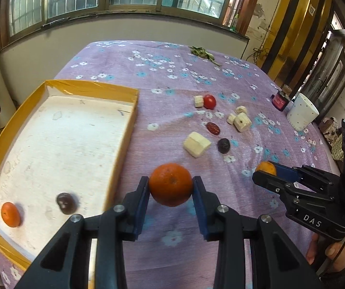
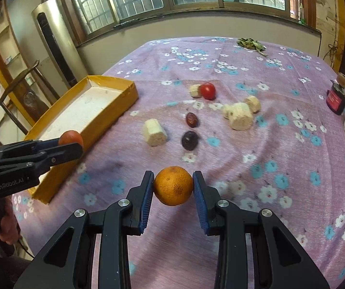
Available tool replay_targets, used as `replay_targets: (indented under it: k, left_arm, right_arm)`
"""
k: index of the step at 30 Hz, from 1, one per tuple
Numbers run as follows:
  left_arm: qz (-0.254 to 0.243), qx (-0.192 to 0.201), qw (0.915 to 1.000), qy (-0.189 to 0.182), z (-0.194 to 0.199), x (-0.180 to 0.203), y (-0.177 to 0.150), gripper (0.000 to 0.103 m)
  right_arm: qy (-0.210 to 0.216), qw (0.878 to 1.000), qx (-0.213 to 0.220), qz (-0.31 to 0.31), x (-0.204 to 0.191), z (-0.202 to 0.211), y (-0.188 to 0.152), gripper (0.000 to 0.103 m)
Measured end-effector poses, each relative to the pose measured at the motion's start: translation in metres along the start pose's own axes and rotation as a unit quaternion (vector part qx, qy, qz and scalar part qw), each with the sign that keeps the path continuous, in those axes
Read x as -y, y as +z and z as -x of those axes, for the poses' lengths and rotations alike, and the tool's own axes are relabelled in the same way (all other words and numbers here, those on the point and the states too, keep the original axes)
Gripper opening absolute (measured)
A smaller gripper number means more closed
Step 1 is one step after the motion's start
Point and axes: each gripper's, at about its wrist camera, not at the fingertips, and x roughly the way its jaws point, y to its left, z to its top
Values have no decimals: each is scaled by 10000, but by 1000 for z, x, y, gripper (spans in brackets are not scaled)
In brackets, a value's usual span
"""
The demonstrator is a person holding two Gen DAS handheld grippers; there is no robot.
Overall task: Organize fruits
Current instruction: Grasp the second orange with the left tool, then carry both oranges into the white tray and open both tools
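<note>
A: What's in the yellow-rimmed tray (image 1: 95, 87)?
B: Two things, both at its near end: a small orange (image 1: 10, 214) by the corner and a dark round fruit (image 1: 66, 202) just beside it, apart. Rest of the white floor is bare.
A: Any other containers?
B: A white dotted cup (image 1: 302, 115) and a dark jar w/ a red label (image 1: 280, 100) at the far right table edge. Can't see inside either.
A: Grippers?
B: Left gripper (image 1: 171, 185) is clamped on a tangerine (image 1: 171, 184), pads pressing both sides, held over the purple floral cloth (image 1: 162, 72) just right of the tray wall. Right gripper (image 2: 173, 186) grips a second tangerine (image 2: 173, 185) the same way, also over the cloth, further right.
A: What does one cam get that the other misses?
B: Left cam looks down into the tray, so its contents show; from the right cam the left gripper blocks that end and only bare floor is seen. Left cam also shows a hand (image 1: 330, 252) under the right tool.
A: Loose stuff on the table?
B: Red tomato (image 2: 207, 91), a red date (image 2: 192, 119), a dark plum-like fruit (image 2: 190, 140), blurry so prob. not certain, plus several pale chunks (image 2: 241, 119) and some dried leaves (image 2: 250, 43) at the far edge.
</note>
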Motion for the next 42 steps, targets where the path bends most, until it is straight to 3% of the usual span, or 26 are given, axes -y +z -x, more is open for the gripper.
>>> replay_targets:
  k: [10, 24, 30, 42]
  left_arm:
    - [366, 148, 9989, 238, 20, -63, -2, 38]
    - [865, 115, 9918, 939, 25, -153, -6, 38]
    - [1003, -63, 9884, 1135, 9, -184, -4, 38]
    - [1037, -273, 9881, 1106, -9, -202, -6, 38]
  right_arm:
    - [255, 9982, -45, 547, -72, -24, 26, 32]
    - [885, 9903, -204, 1051, -161, -78, 63, 32]
    - [899, 9881, -483, 1153, -180, -113, 64, 32]
    - [735, 9866, -751, 1251, -190, -146, 63, 32]
